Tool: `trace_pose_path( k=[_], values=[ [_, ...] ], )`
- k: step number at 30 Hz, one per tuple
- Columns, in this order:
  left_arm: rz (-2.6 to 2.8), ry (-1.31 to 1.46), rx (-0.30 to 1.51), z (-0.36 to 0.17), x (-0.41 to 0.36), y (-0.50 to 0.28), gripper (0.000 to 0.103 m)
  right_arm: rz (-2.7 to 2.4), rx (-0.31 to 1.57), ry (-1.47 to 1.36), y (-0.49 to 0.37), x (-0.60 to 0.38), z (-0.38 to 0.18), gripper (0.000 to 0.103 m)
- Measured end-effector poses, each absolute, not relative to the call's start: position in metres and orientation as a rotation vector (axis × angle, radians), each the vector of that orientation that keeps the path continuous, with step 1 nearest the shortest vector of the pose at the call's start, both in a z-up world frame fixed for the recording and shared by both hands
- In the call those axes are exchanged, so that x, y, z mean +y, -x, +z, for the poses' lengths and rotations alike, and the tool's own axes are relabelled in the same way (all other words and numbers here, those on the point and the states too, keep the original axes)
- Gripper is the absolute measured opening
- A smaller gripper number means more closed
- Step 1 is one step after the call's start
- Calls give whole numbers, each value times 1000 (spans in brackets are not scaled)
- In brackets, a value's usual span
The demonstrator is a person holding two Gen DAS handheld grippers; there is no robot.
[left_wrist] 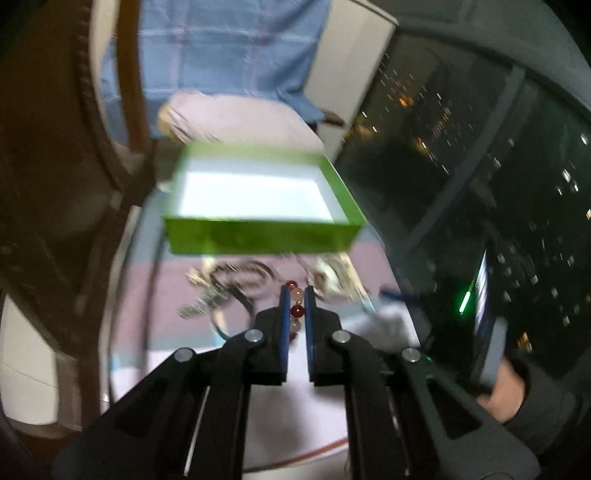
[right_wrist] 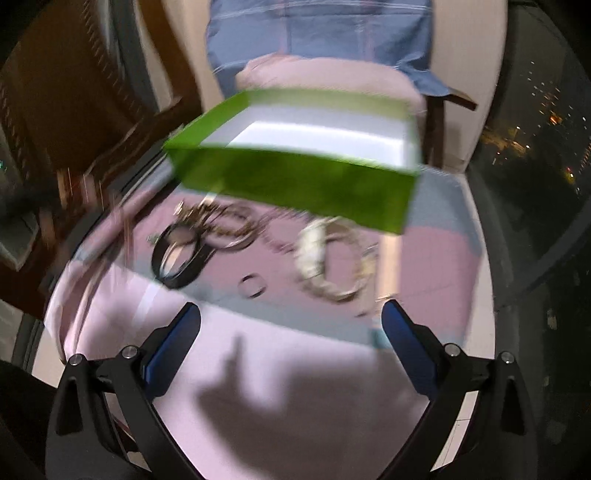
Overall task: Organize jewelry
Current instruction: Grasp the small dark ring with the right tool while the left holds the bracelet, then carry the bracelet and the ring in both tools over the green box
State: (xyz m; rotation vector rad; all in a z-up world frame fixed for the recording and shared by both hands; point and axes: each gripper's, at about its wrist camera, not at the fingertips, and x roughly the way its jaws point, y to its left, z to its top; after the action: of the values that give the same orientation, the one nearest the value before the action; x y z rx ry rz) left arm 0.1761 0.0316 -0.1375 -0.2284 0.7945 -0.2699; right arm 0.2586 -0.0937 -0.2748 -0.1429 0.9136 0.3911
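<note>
So the round table (right_wrist: pixel 280 387) had a pink and pale-blue cloth over it, with a dark night window (left_wrist: pixel 480 166) off to one side and a chair draped in blue fabric (right_wrist: pixel 321 33) behind. The green box (right_wrist: pixel 295 177) sat open at the far edge, loose bangles (right_wrist: pixel 332 258) just in front. The left gripper (left_wrist: pixel 296 295) was pinched tight on a red-and-white bead bracelet (left_wrist: pixel 297 312); the right gripper (right_wrist: pixel 291 317) was spread wide, holding nothing.
</note>
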Motion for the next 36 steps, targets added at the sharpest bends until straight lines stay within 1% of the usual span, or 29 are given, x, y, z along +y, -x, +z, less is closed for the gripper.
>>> trace_pose_path(
  k=[6,7,10,12,13,14,20,25,27,29,32,36],
  values=[
    [-198,267,800,-142,61,-188,7,374,965,191,-274,-64,-302,74],
    [-193,277,803,-144,64,-189,7,368,974,192,-277,-60,-305,68],
    [-180,279,803,-143,70,-190,7,353,967,210,-283,-52,-309,59],
    [-176,282,805,-147,72,-192,7,358,959,216,-284,-47,-308,47],
    [-172,284,805,-147,74,-193,7,359,958,214,-284,-46,-307,30],
    [-170,285,805,-147,76,-192,7,361,957,216,-284,-44,-307,20],
    [-166,276,802,-144,74,-188,8,366,952,161,-279,-52,-300,20],
    [-164,262,791,-141,68,-185,8,379,808,72,-252,-79,-237,20],
    [-160,248,786,-139,64,-183,8,370,709,37,-235,-98,-201,20],
    [-154,234,777,-137,60,-181,8,351,635,11,-224,-114,-177,20],
    [-144,204,762,-133,51,-177,8,340,584,-17,-214,-132,-162,20],
    [-152,184,740,-129,41,-171,8,335,570,-43,-216,-145,-158,20]
  ],
)
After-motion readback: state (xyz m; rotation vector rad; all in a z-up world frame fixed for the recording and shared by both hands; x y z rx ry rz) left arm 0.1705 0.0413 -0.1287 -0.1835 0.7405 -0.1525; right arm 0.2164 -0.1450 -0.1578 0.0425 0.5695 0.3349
